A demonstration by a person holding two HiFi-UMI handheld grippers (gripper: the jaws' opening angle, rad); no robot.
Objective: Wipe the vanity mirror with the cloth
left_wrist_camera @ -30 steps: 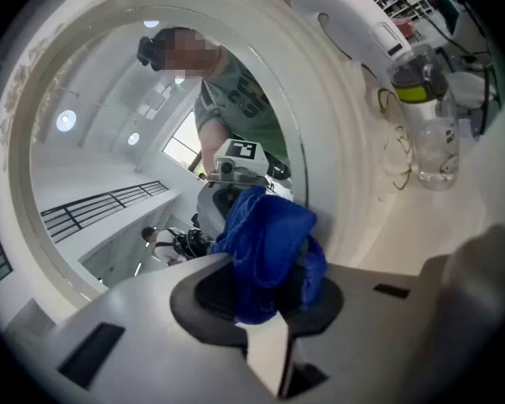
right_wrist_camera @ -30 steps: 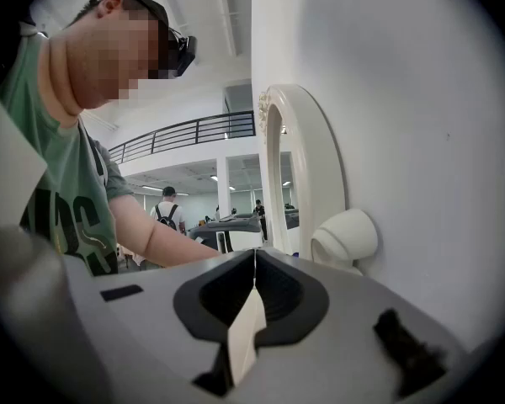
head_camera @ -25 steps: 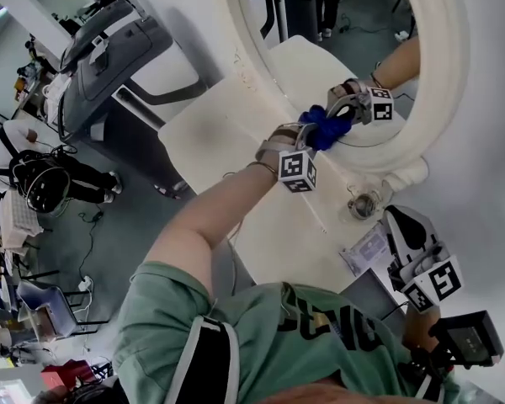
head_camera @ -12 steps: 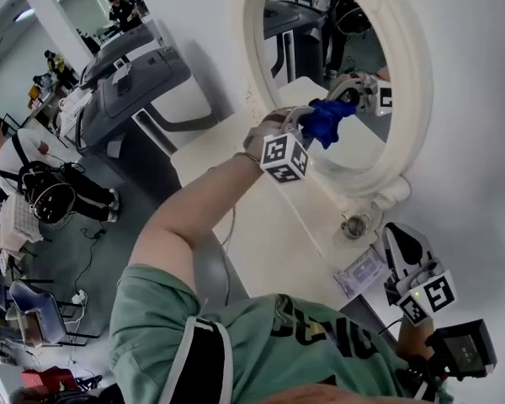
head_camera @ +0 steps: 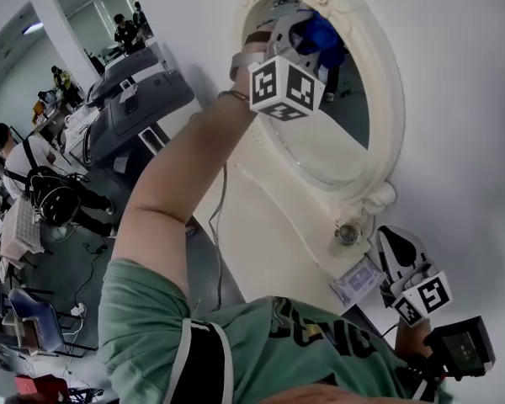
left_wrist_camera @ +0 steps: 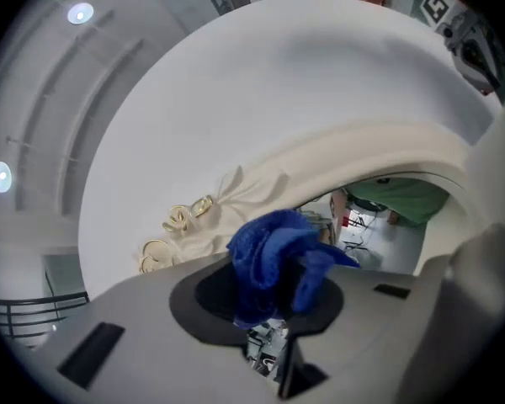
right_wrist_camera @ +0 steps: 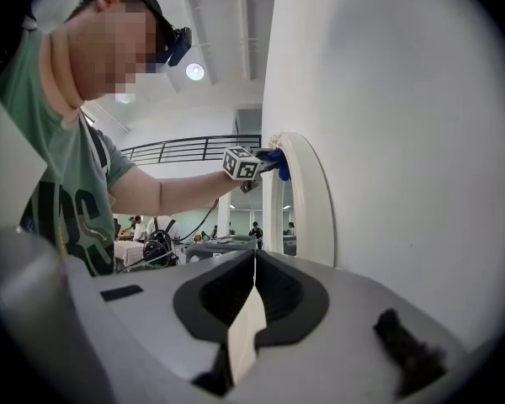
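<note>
Left gripper (head_camera: 307, 34): raised on an outstretched arm to the top of the mirror (head_camera: 337, 133). Jaws clamped on the cloth (head_camera: 321, 32). Marker cube sits just below the wrist in the head view.

Left gripper view: gripper (left_wrist_camera: 273, 291) jaws pinched together on the cloth (left_wrist_camera: 273, 255), which bunches up and out past the tips in a loose blue wad. Cloth lies against the upper edge of the mirror (left_wrist_camera: 379, 217), right where the glass meets the frame (left_wrist_camera: 261, 183). Gold scroll ornament (left_wrist_camera: 181, 221) on the frame just left of the cloth. Glass shows a reflection of the green shirt.

Cloth position: top of the oval, at the glass/frame boundary. Whether it presses on the glass or only the frame edge, I cannot tell.

Right gripper (head_camera: 394, 242): low, near the wall below the mirror, well apart from the left gripper. Right gripper view: gripper (right_wrist_camera: 252, 297) jaws together, tips meeting in a single seam.

Same view, side-on: mirror (right_wrist_camera: 299, 200) stands out from the white wall; left gripper (right_wrist_camera: 265, 165) and cloth (right_wrist_camera: 282, 168) at its top edge.

Frame (head_camera: 389, 124): cream, oval, carved crest at the top. Small round knob (head_camera: 347, 234) just under its lower end.
</note>
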